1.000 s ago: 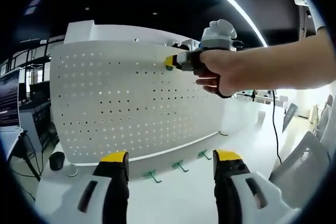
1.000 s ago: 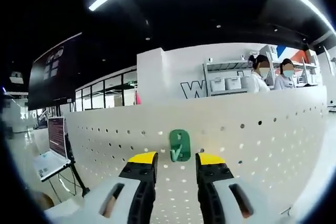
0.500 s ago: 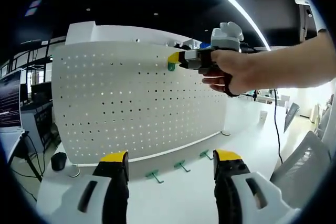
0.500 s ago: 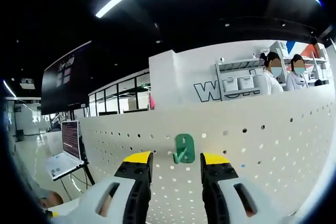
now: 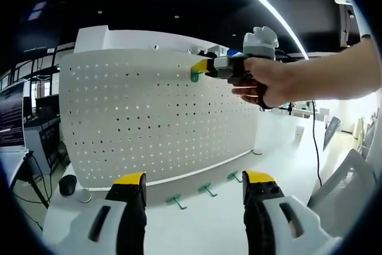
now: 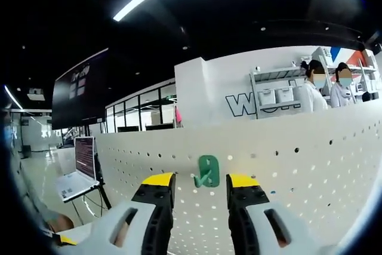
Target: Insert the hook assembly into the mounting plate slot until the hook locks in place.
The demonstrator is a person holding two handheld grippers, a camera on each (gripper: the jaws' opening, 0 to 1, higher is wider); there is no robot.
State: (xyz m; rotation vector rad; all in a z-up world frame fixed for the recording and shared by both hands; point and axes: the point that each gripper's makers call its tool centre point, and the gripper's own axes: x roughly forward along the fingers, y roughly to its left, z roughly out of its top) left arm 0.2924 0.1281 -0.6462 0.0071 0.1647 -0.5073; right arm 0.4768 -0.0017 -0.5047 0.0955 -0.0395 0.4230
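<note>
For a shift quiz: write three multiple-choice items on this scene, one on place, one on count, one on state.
1. Where is the mounted hook?
A. high on the pegboard
B. on the table
C. on a shelf

2. How many green hooks lie on the table by the board's foot?
A. one
B. three
C. five

3. The right tongs are:
A. shut on the hook
B. open, the hook between the tips
C. shut on a cable

Key: 1 A, it sits near the board's top edge. 2 B, three lie in a row. 3 B, a gap shows on each side.
</note>
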